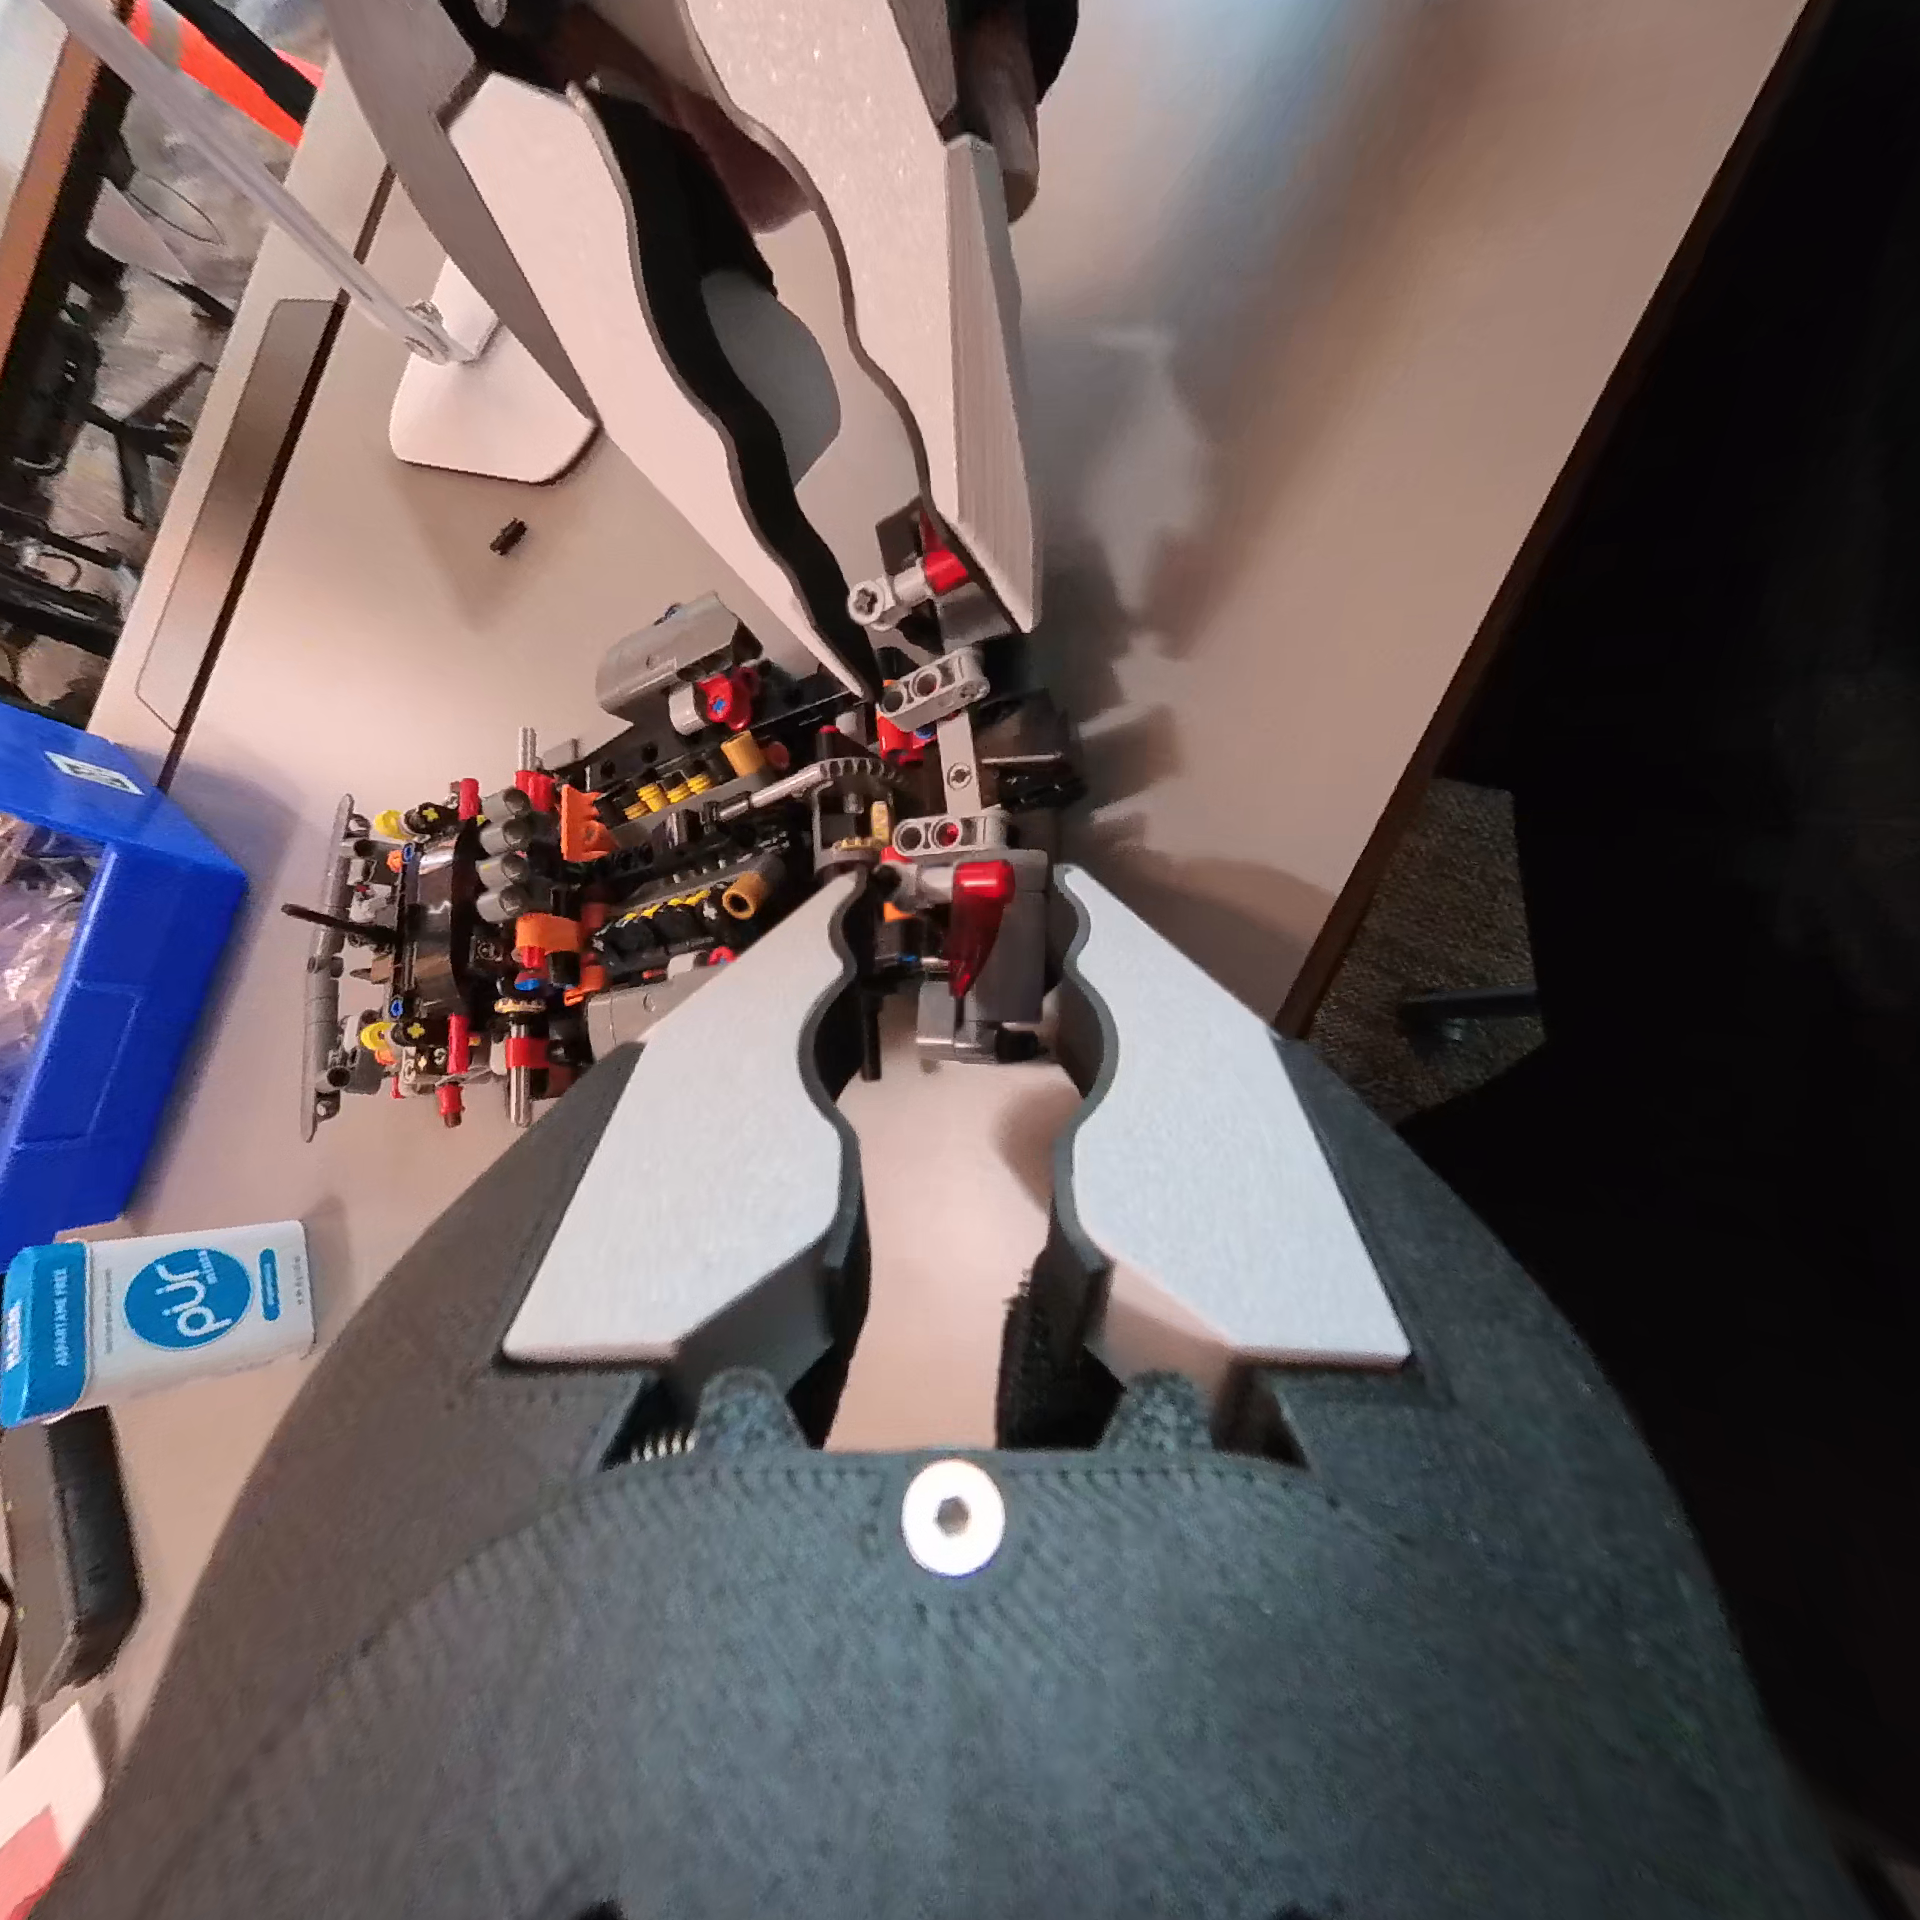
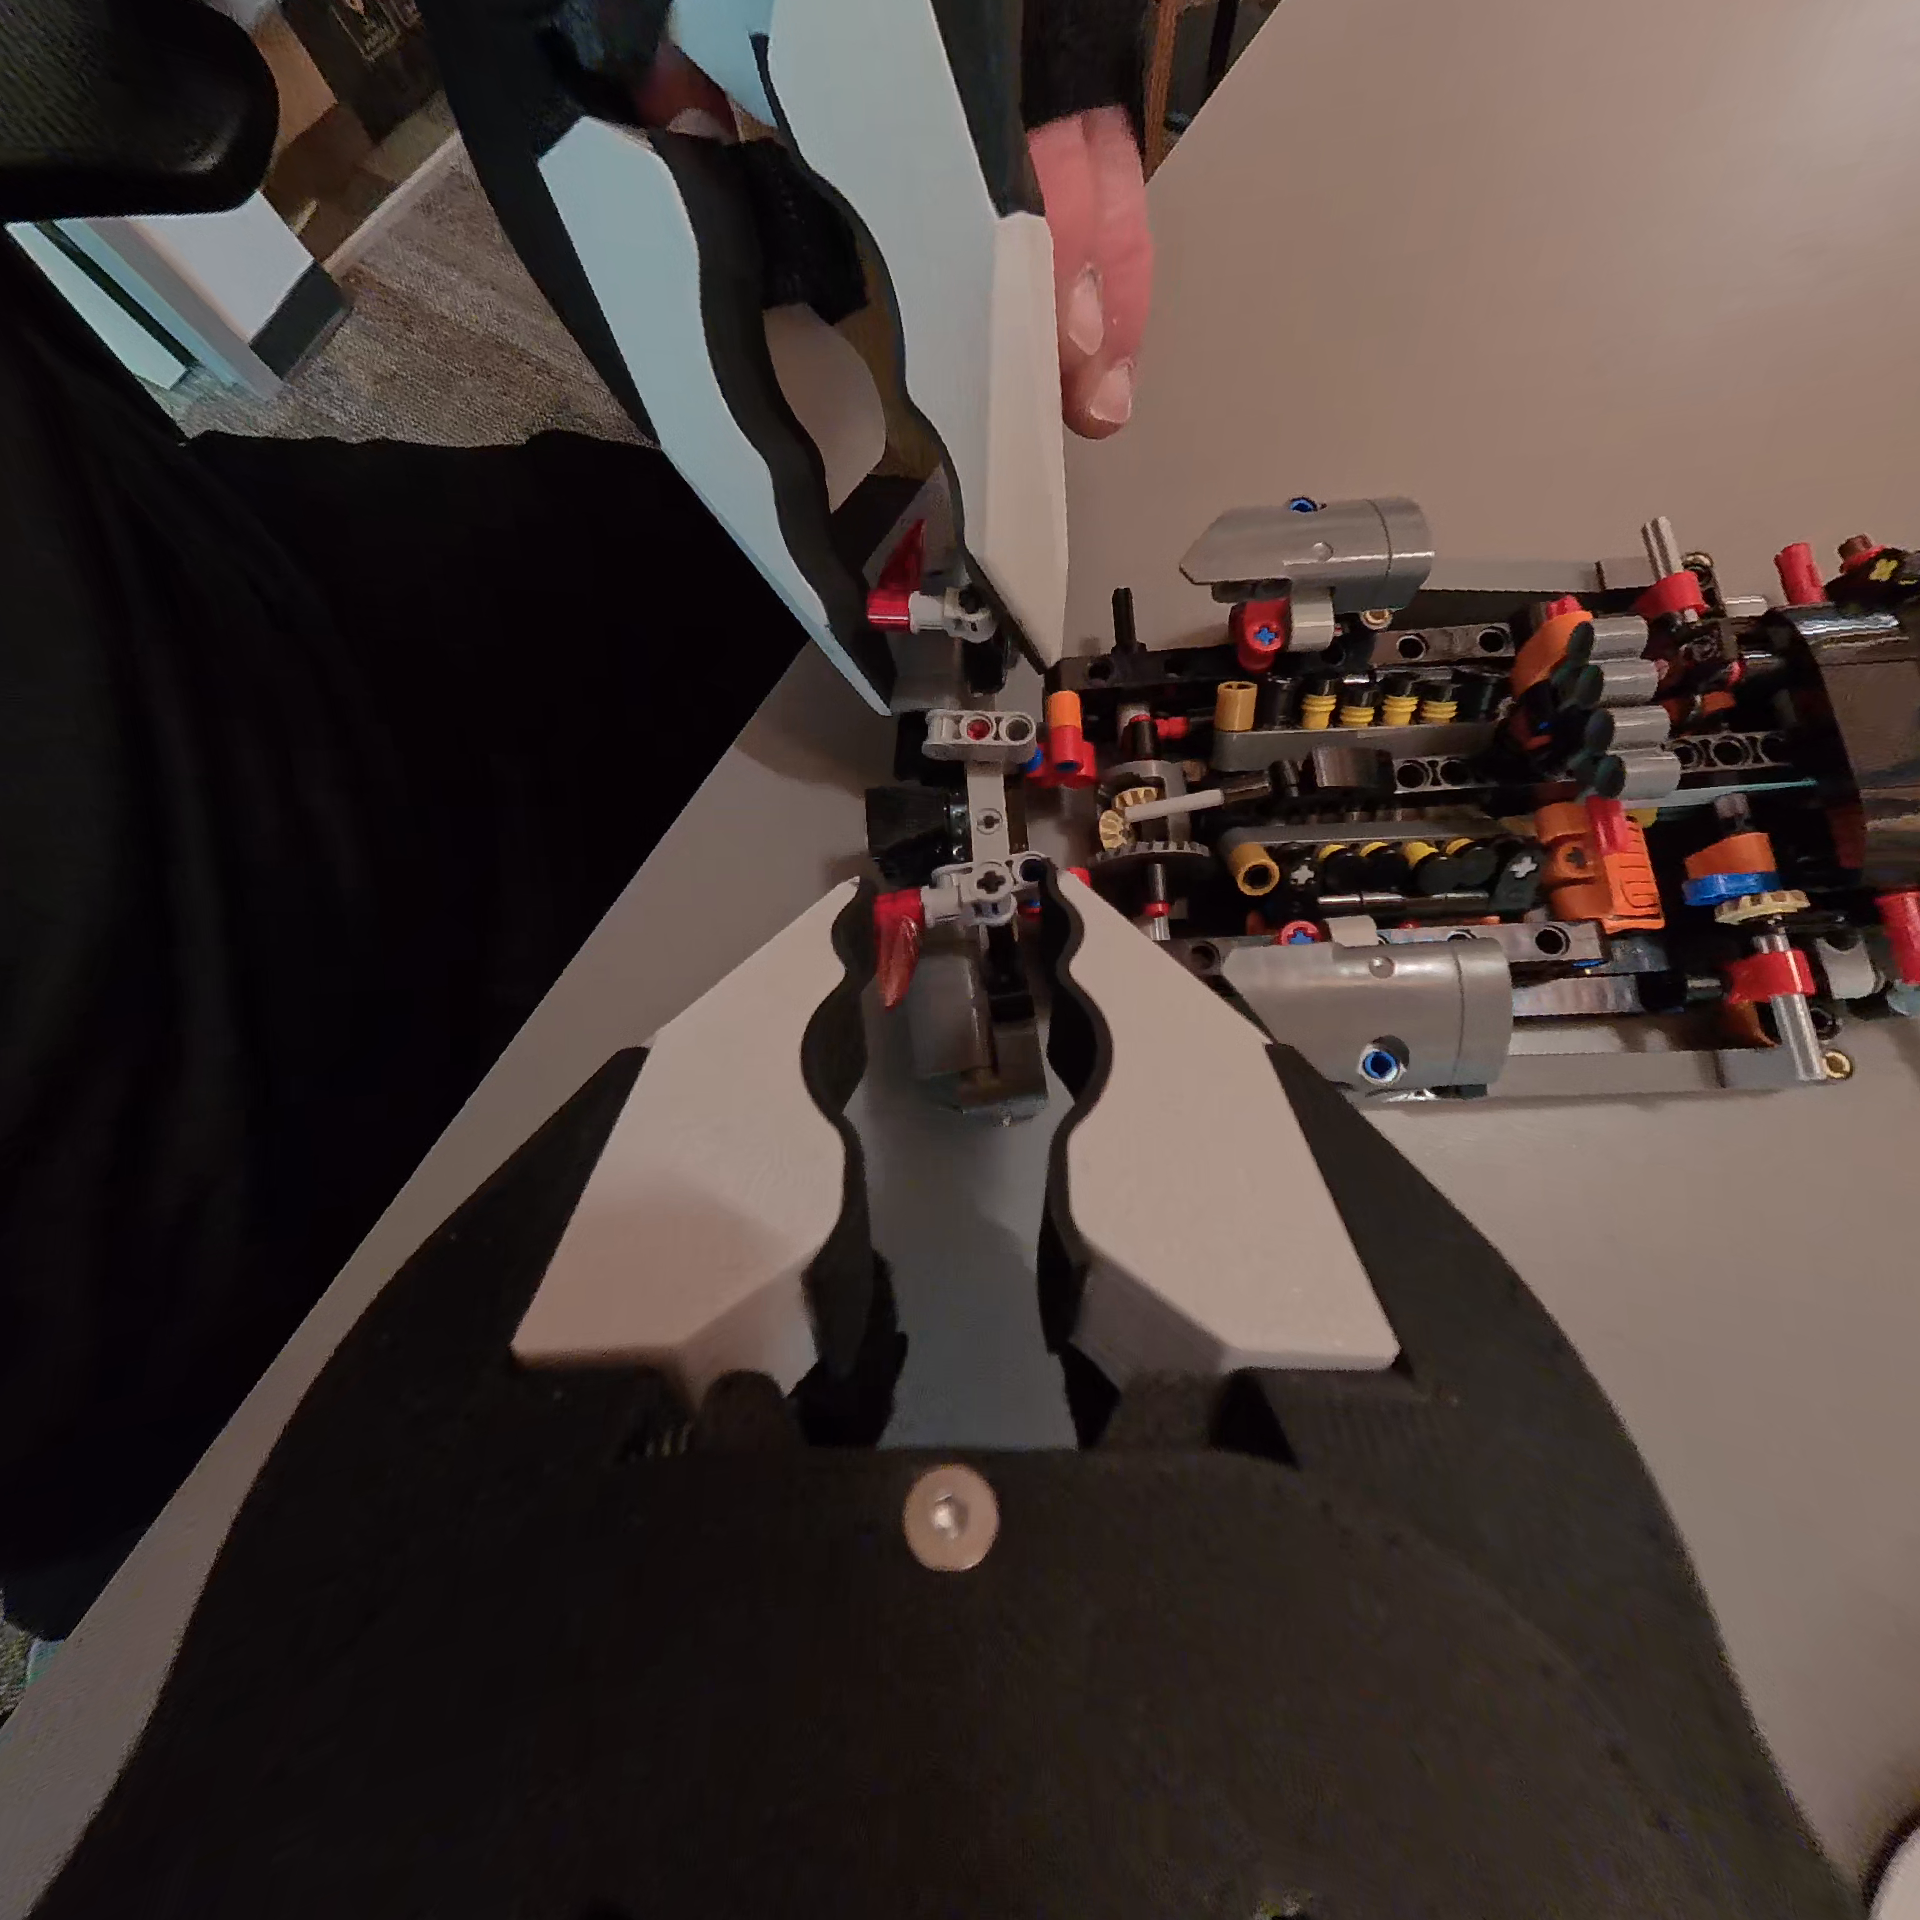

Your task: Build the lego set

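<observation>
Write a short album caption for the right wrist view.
Two handheld grippers close around the rear crosspiece of a Lego car chassis.

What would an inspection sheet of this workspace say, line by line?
Surface: pale table, the work sits near its edge.
Job's things: half-built lego car lying flat; grey rear piece at its end, between both grippers.
Clutter: blue bin, small white and blue box, a loose black pin, a monitor stand.
Grippers: left gripper and right gripper each closed around one end of the rear piece.
Cables: nothing seen.
Surroundings: carpet floor, dark beyond.
</observation>
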{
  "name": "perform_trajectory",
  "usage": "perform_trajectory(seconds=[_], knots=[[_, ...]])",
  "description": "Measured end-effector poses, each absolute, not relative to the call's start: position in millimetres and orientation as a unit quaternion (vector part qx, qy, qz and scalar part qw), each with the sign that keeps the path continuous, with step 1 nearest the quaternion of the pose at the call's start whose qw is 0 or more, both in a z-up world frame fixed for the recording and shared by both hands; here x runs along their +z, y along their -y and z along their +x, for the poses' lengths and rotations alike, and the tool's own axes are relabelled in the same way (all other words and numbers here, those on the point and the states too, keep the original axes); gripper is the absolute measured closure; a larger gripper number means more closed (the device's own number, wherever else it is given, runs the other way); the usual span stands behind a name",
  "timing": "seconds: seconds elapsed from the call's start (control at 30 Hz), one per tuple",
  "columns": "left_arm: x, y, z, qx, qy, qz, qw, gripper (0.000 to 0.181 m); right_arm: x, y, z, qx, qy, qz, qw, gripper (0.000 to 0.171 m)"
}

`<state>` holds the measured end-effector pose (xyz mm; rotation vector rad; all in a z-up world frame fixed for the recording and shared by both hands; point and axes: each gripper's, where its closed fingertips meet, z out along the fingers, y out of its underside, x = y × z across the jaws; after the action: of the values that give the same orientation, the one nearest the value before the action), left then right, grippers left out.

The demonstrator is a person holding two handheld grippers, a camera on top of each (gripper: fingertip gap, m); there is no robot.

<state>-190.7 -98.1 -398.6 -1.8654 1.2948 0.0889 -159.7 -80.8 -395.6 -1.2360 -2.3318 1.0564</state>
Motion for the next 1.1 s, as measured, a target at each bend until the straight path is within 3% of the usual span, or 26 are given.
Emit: perform_trajectory(seconds=[0.03,1.1], knots=[[-399.2,97.8,-190.9,0.034,-0.515,-0.746,0.421,0.151,-395.6,80.8,-159.5,0.366,0.811,-0.430,0.149,0.143],[-407.1,98.3,-185.5,0.037,-0.508,-0.752,0.418,0.157,-390.7,82.0,-157.8,0.379,0.798,-0.446,0.144,0.136]])
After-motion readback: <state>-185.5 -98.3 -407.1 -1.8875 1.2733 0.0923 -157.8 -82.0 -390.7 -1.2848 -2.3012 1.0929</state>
